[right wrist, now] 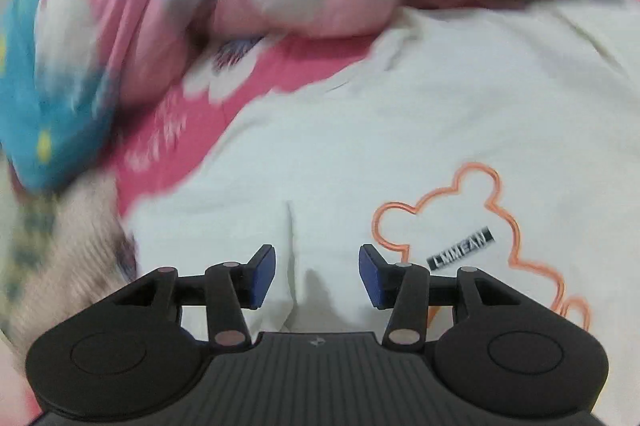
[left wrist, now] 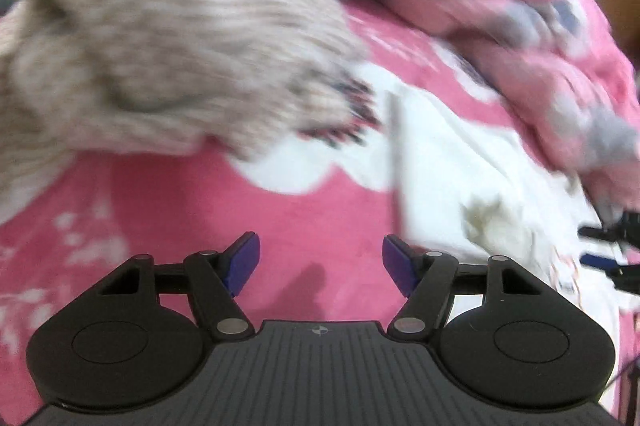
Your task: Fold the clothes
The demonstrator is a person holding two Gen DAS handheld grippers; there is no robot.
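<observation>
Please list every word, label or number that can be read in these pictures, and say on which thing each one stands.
"LMMEAN", as best it reads through some blur: on a small black label inside the orange bear outline on the white garment.
White marks on the pink bedsheet: too blurred to read.
Left wrist view: no readable text.

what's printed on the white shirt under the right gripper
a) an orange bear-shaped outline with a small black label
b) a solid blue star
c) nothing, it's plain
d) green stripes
a: in the right wrist view the white shirt carries an orange bear-shaped outline with a small black label inside it, just beyond the open, empty right gripper.
</observation>
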